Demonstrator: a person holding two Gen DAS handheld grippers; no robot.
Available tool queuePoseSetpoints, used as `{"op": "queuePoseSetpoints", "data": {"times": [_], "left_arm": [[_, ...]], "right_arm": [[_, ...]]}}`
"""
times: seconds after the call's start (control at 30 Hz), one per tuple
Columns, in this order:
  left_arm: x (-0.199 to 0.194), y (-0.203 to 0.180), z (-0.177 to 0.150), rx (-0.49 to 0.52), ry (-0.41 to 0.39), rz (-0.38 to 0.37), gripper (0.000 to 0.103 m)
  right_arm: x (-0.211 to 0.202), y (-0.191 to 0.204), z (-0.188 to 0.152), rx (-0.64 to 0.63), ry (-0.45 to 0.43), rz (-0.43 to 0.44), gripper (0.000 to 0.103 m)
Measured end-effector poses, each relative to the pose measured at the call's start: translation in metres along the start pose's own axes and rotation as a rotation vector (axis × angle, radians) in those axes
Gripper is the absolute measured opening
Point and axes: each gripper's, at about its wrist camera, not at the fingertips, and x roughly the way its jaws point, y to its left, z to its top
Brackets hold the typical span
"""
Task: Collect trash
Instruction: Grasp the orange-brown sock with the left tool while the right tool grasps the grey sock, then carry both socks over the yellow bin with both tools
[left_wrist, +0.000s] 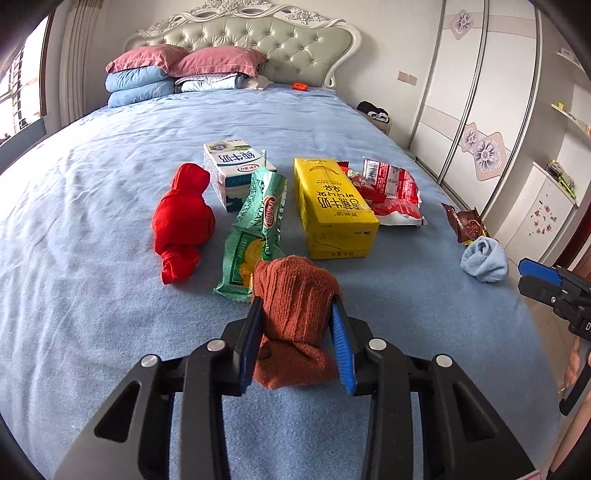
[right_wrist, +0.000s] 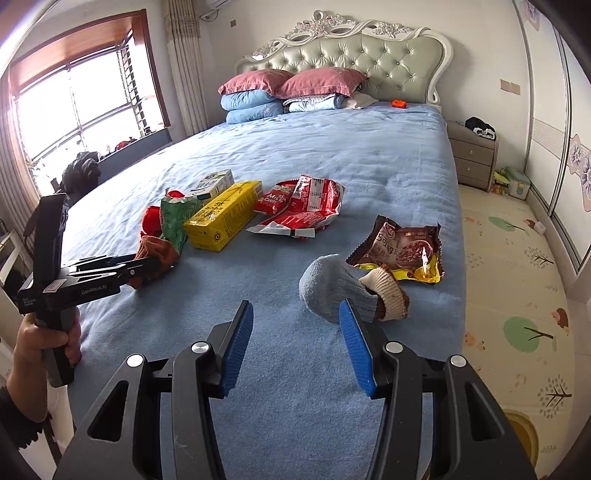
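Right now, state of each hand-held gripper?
Left hand-held gripper: shut on the rust-brown rolled sock.
Right hand-held gripper: open, holding nothing; light blue rolled sock just ahead.

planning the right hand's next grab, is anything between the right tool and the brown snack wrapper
Yes. The rolled light blue sock lies on the bed just ahead of the open right tool, and the brown snack wrapper sits right behind it, so the sock blocks a straight reach.
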Motion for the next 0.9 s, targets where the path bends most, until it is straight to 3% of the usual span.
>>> {"op": "queuePoseSetpoints", "data": {"times": [0.2, 0.53, 0.57, 0.6, 0.67, 0.9], "left_arm": [[-0.023, -0.005, -0.002, 0.002, -0.058, -0.023, 0.032], [-0.043, -0.007, 0.001, -0.03, -0.069, -0.097, 0.032], [-0.044, -0.008, 0.001, -0.03, -0.069, -0.1, 0.032], [-0.045, -0.009, 0.0, -0.031, -0.068, -0.104, 0.032], [-0.046, -0.012, 0.0, -0.029, -0.062, -0.118, 0.032], [-0.045, -0.031, -0.002, 0.009, -0.038, -0.158, 0.032]], "right_arm": [[0.006, -0.012, 0.002, 0.009, 0.011, -0.037, 0.048], [0.026, -0.009, 0.016, -0.04, 0.035, -0.062, 0.048], [0.03, -0.008, 0.017, -0.053, 0.047, -0.072, 0.046], [0.036, -0.007, 0.017, -0.069, 0.066, -0.089, 0.035], [0.047, -0.007, 0.015, -0.078, 0.11, -0.128, 0.024], [0.032, -0.012, 0.012, -0.04, 0.061, -0.074, 0.018]]}}
